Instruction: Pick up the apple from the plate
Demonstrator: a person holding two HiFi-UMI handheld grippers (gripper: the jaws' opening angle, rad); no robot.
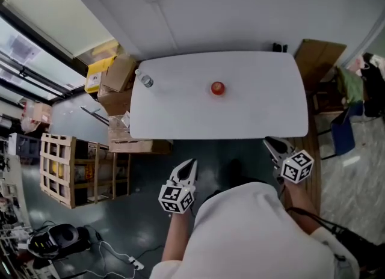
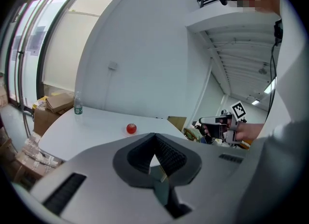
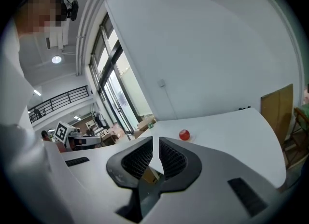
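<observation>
**Both grippers short of the table, apple not yet reached**

The apple (image 1: 217, 88) sits on the white table (image 1: 258, 112), about mid-length and a bit closer to the far, wall-side edge than to the near edge. It is well apart from the bottle (image 1: 146, 80) at the far left corner. The plate (image 3: 192, 138) shows only as a faint pale rim under the apple, white on white and hard to separate from the tabletop.

The left gripper (image 1: 187, 167) has its jaws together with nothing between them. The right gripper (image 1: 275, 147) is also closed and empty, with only a thin slit between its pads. Both hang off the table, on the person's side of the near edge.

Key relation: the apple lies ahead of both grippers, across the near edge. It is slightly right of the left gripper's line and clearly left of the right gripper's. Neither gripper looks clearly nearer. The left has the straighter line in, and the right would have to come in at a slant.

The apple is small, round, red and glossy. It has no long axis to line up with, so any approach angle should do. No stem can be made out at this range. The jaws would likely need to open before closing on it.
</observation>
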